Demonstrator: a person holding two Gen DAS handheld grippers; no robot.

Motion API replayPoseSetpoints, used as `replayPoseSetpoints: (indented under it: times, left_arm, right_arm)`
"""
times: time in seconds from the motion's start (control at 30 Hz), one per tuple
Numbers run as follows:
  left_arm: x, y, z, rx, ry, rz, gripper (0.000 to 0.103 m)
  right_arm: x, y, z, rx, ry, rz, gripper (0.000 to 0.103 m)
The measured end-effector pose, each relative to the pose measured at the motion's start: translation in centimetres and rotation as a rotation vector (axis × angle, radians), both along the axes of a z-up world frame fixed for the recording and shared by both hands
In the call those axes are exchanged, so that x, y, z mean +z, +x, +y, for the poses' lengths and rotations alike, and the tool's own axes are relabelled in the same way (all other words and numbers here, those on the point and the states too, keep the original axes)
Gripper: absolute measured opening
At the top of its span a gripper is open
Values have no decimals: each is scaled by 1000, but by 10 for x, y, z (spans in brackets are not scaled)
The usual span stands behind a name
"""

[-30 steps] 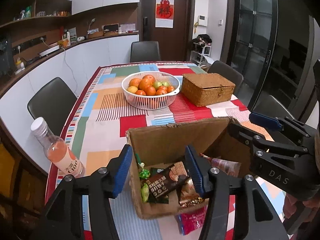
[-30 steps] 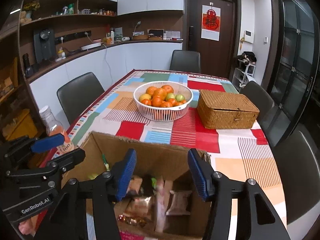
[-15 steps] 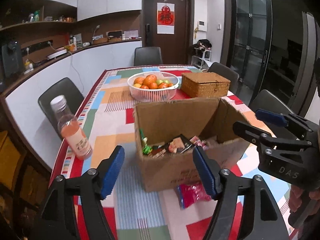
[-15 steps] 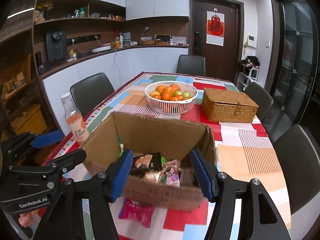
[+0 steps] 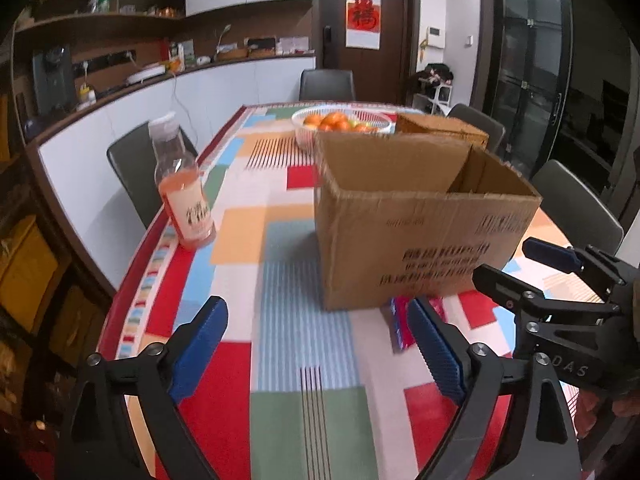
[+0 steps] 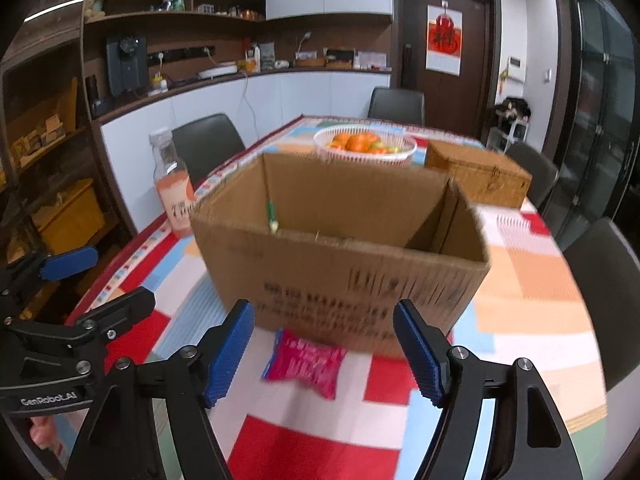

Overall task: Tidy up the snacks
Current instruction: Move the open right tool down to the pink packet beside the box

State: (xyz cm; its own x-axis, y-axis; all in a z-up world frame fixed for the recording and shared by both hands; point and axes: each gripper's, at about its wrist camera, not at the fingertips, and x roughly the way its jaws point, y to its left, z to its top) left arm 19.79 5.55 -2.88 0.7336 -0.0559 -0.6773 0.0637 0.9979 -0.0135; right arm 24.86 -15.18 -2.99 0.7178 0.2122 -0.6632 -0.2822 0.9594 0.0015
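cardboard box (image 6: 340,264) ahead, bottle (image 5: 182,188) left

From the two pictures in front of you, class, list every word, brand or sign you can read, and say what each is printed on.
"GenRobot.AI": on the left gripper body, right wrist view.
"DAS": on the right gripper body, partly hidden.
"福": red poster on the door.
Cardboard box: dark printed lines, blurred, unreadable.
Juice bottle label: blurred.
Red snack packet: print unreadable.
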Motion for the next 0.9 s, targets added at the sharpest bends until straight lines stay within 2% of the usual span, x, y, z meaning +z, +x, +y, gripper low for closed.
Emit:
replayPoseSetpoints:
  times: [0.17,0.4,0.63,0.9]
  left_arm:
    - [-23,2,7,43,9,65,93]
    - [-52,10,16,91,67,128,93]
    - [-70,18,16,98,94,167,95]
    - [-76,29,17,107,104,175,95]
  right_arm:
    - [-29,4,6,-9,-11,61,73]
    - [-68,18,11,-21,-30,165,73]
    - [-89,34,13,-32,1,231,73]
    - [-106,49,15,-49,10,280,73]
